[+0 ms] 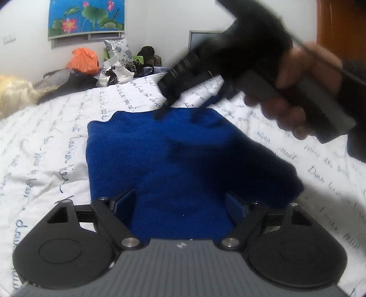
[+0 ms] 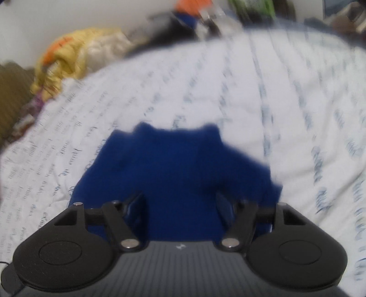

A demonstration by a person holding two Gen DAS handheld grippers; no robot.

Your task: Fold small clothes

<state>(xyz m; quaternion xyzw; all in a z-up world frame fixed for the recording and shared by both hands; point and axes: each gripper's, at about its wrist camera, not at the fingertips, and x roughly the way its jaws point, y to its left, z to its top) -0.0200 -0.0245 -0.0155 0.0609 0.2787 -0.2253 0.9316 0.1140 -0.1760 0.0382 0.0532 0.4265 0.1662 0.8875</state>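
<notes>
A small dark blue knitted garment [image 1: 160,160] lies folded into a rough rectangle on the white bed sheet [image 1: 45,148]. My left gripper [image 1: 180,201] is open, its fingers wide apart over the garment's near edge. My right gripper [image 1: 178,112], held in a hand, hovers blurred over the garment's far edge with its fingers apart. In the right wrist view the same garment [image 2: 178,171] lies below my right gripper [image 2: 180,205], which is open, with nothing held between the fingers. That view is blurred by motion.
The sheet has lines of dark script [image 2: 320,160]. Piled at the far side of the bed are an orange bag [image 1: 83,60], dark clothes [image 1: 68,82], crumpled paper [image 1: 116,70] and a yellow quilt [image 2: 75,54]. A lotus picture [image 1: 87,18] hangs on the wall.
</notes>
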